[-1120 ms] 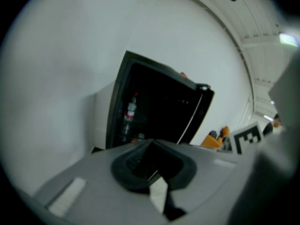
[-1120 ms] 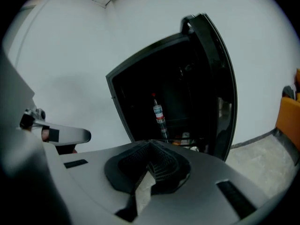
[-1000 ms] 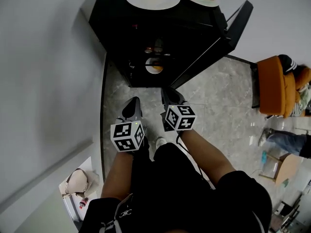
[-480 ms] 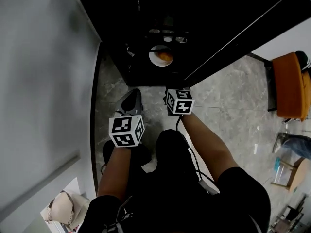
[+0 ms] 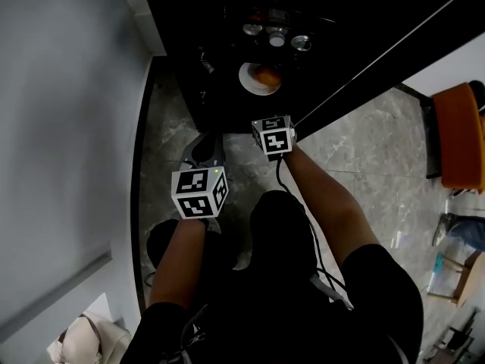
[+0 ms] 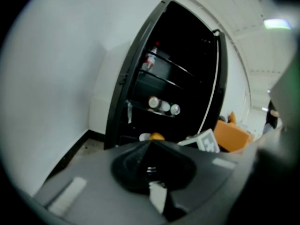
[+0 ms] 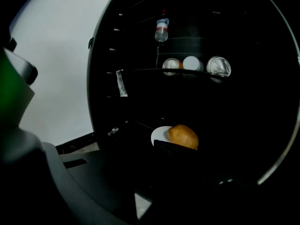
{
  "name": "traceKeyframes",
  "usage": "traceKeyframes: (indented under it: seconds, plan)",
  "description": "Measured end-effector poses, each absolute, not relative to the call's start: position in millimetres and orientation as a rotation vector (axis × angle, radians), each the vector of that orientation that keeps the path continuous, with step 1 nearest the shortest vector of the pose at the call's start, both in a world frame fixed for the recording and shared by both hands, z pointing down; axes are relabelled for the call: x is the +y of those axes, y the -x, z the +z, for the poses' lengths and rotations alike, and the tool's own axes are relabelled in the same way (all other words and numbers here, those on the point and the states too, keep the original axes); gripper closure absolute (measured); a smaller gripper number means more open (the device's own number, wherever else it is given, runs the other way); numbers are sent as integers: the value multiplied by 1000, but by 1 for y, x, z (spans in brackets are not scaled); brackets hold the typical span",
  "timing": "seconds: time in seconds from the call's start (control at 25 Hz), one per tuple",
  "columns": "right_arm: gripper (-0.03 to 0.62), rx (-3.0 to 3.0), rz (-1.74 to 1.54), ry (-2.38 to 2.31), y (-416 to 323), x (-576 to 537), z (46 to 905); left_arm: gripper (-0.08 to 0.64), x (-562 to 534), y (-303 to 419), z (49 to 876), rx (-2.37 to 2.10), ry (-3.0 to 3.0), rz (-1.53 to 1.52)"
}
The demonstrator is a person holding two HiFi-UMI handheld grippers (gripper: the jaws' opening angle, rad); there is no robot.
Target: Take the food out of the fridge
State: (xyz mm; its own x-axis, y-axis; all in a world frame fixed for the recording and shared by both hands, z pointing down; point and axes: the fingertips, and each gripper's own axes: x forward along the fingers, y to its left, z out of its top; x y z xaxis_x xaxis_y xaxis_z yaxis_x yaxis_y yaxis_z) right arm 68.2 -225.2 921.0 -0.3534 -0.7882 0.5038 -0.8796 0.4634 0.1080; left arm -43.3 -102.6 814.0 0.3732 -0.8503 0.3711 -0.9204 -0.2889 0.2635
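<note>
One round, golden-brown piece of food (image 7: 183,136) sits on a white plate (image 7: 158,134) on the low shelf of the black fridge (image 7: 98,93), just past your right gripper (image 7: 174,147). Its jaws are closed, w/ nothing in them. Three cans (image 7: 218,66) lie side by side on the shelf above, and a bottle (image 7: 161,30) is higher up. Your left gripper (image 6: 150,143) is also closed & empty, outside the fridge.
</note>
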Motion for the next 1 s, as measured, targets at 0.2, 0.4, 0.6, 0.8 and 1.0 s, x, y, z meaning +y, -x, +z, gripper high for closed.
traceKeyframes:
  seconds: [0.2, 0.4, 0.6, 0.8, 1.0]
  plan:
    - [478, -2168, 306, -1307, -64, -248, 945, 561, -104, 37, 810, -1552, -2247, 237]
    - [436, -2144, 347, -1282, -56, -272, 959, 561, -107, 34, 804, -1549, -2271, 238]
    - [434, -2086, 443, -1269, -53, -285, 967, 561, -108, 40, 803, -1554, -2253, 225]
    - [434, -2039, 526, -1269, -59, -289, 985, 561, -106, 41, 804, -1566, -2253, 245]
    - [434, -2027, 547, -1287, -66, -285, 983, 561, -110, 40, 806, -1569, -2244, 245]
